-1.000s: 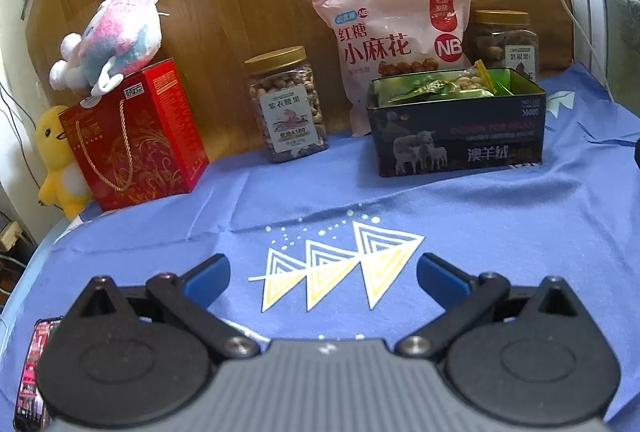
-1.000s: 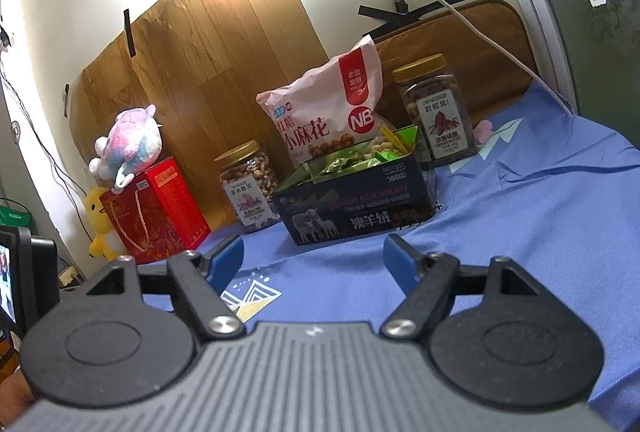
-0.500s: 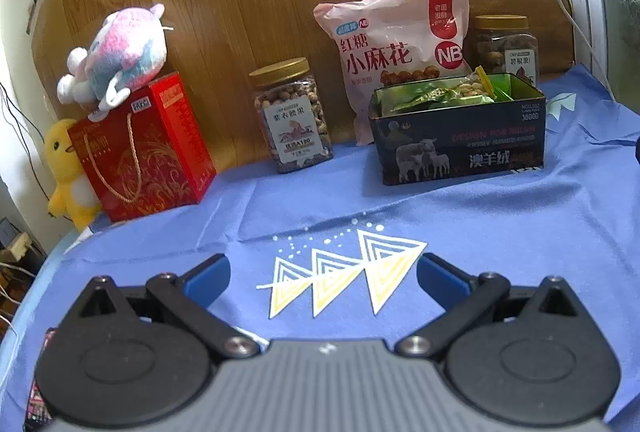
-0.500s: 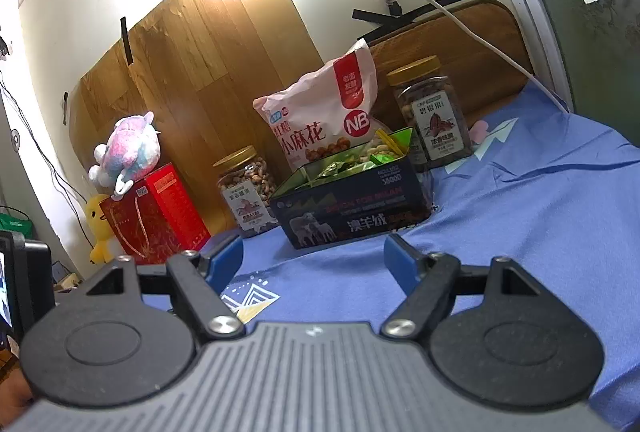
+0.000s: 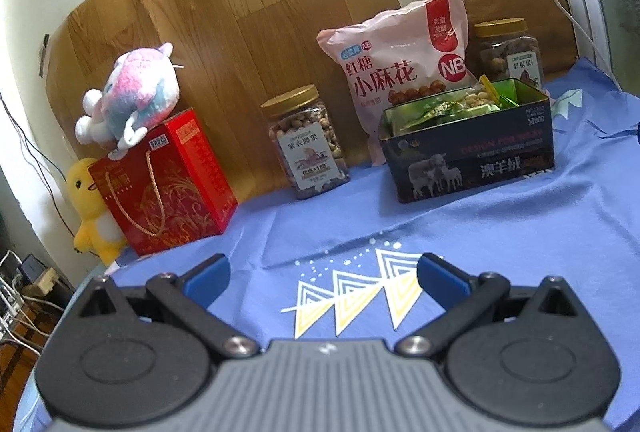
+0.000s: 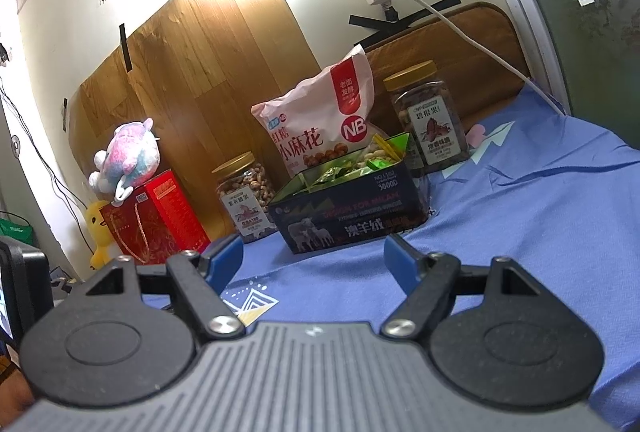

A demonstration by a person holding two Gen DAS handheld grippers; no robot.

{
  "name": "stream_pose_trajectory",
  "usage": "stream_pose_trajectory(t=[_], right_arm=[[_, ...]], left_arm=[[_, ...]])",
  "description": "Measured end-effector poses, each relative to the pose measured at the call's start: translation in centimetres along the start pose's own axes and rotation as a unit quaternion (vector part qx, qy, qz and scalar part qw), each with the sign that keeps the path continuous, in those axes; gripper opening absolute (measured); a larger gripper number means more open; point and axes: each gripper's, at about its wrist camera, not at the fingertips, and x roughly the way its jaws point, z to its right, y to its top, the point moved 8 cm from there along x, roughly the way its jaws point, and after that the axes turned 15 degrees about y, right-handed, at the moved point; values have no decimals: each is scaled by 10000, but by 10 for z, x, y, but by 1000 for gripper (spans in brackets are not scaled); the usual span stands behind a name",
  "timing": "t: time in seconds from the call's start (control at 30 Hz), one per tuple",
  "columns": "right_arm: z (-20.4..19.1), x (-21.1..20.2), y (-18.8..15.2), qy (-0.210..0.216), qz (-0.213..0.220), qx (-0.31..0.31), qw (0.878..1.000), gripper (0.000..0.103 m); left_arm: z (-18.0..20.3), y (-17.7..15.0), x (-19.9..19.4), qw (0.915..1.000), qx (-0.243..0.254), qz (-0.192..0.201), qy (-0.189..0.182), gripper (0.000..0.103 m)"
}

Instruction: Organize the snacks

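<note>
Left wrist view: tin (image 5: 468, 152) has slid toward 1 o'clock as both empty, spread grippers (image 5: 322, 274) (image 6: 314, 258) lifted (probably retreating; sorting looks finished).

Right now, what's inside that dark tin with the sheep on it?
The open tin holds green wrapped snacks and a packet of pale nuts heaped near the rim. Whatever lies beneath is hidden.

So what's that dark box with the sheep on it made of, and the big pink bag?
The dark rectangular box with sheep looks like painted metal tin: thin stiff walls, rounded corners, a shiny green inside. The big pink snack bag looks like soft glossy plastic film: it crinkles, sags and catches light.
</note>
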Motion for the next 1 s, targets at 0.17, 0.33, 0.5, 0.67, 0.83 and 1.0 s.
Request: stream_pose_trajectory(t=[0.17, 0.33, 0.5, 0.67, 0.83, 1.0], right_arm=[[0, 0, 0, -5, 10, 7, 10000, 80], [1, -1, 0, -4, 11, 15, 10000, 80], [1, -1, 0, -9, 9, 26, 10000, 80], [3, -3, -1, -33, 24, 79, 10000, 80], [4, -2, -3, -42, 18, 121, 9999, 80], [5, -3, -4, -61, 27, 172, 9998, 80]], left_arm=[[3, -4, 1, 9997, -5, -169, -147, 103], [4, -5, 1, 9997, 20, -183, -172, 103], [6, -7, 4, 9993, 52, -283, -219, 103], [8, -11, 8, 9990, 110, -375, -219, 103], [10, -14, 10, 9987, 169, -431, -214, 103], [12, -16, 13, 9984, 224, -480, -209, 103]])
